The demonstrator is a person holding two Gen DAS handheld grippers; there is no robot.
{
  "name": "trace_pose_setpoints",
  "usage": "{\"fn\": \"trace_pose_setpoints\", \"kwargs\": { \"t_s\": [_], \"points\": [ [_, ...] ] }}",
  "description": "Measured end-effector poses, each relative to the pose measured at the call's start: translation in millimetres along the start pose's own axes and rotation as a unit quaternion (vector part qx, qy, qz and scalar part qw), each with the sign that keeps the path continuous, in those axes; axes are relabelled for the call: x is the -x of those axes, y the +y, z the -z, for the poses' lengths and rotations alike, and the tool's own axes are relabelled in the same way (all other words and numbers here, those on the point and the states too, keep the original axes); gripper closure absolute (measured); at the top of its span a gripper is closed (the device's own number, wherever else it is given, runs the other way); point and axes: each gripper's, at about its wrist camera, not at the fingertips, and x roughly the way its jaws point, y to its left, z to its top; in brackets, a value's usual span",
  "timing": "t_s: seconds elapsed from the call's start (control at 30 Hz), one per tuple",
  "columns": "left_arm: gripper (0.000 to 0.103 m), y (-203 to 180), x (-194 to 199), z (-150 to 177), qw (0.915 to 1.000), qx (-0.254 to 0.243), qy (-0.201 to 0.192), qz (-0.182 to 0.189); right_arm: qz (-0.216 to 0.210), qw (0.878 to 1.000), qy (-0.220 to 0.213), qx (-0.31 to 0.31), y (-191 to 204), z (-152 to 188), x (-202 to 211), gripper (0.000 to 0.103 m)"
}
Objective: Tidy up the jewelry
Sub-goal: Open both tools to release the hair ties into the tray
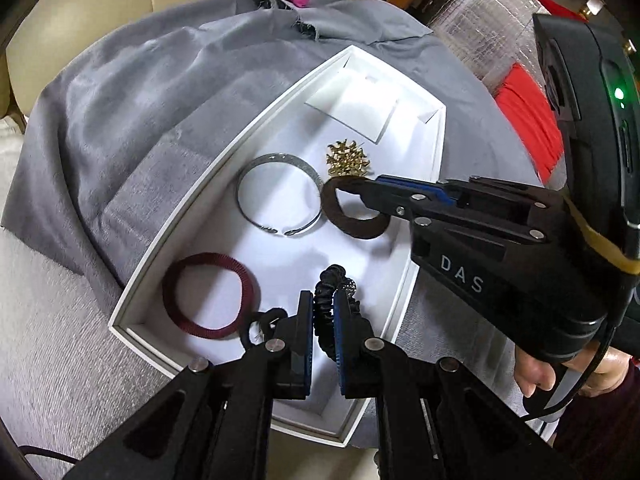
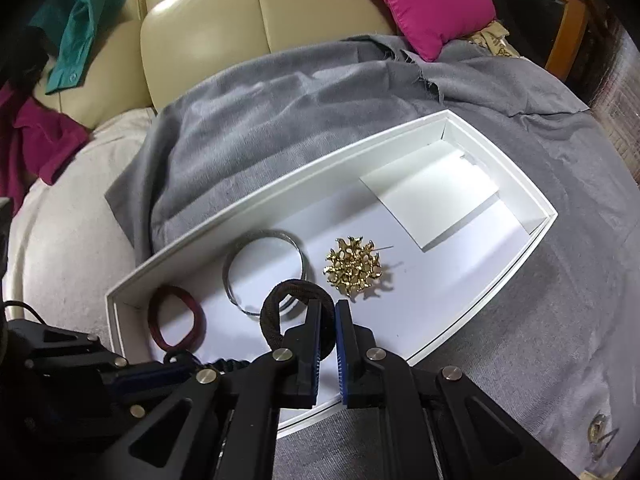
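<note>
A white box [image 2: 440, 300] lies open on a grey cloth [image 2: 320, 100]. Inside it rest a silver bangle [image 1: 276, 158], a gold brooch [image 2: 352, 270], a maroon hair tie [image 1: 170, 292] and a white card [image 2: 436, 200]. My left gripper [image 1: 324, 296] is shut on a black scrunchie [image 1: 325, 314] just above the box's near end. My right gripper [image 2: 328, 308] is shut on a brown hair tie [image 2: 296, 285], whose loop hangs low over the floor of the box between the bangle and the brooch. The left wrist view shows that gripper [image 1: 368, 194] reaching in from the right with the brown tie [image 1: 330, 208].
The cloth covers a pale cushioned seat in front of a beige sofa back [image 2: 208, 20]. A pink cushion [image 2: 420, 0] sits at the back right and a teal garment [image 2: 76, 20] at the back left. A person's hand [image 1: 560, 372] holds the right gripper's handle.
</note>
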Motion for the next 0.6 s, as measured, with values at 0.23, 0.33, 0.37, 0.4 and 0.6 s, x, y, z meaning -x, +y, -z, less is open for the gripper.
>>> {"fn": "trace_pose_setpoints", "kwargs": {
  "t_s": [0.23,0.33,0.37,0.4,0.6],
  "points": [
    [0.093,0.0,0.2,0.2,1.0000,-0.001,0.000,-0.001,0.008,1.000,0.004,-0.009,-4.9,2.0,1.6,0.092],
    [0.089,-3.0,0.2,0.2,1.0000,-0.006,-0.003,-0.002,0.008,1.000,0.001,-0.016,-7.9,2.1,5.3,0.092],
    [0.085,-4.0,0.7,-0.1,1.0000,-0.008,-0.005,-0.003,0.007,1.000,0.000,-0.018,-9.3,2.3,6.6,0.092],
    [0.082,-4.7,1.6,-0.1,0.9999,-0.009,-0.008,-0.004,0.004,1.000,0.000,-0.021,-10.7,2.9,8.1,0.092],
    [0.067,-9.9,13.1,-1.2,0.9985,-0.021,-0.041,-0.028,0.003,0.999,-0.004,-0.038,-17.8,6.0,13.1,0.090]
  ]
}}
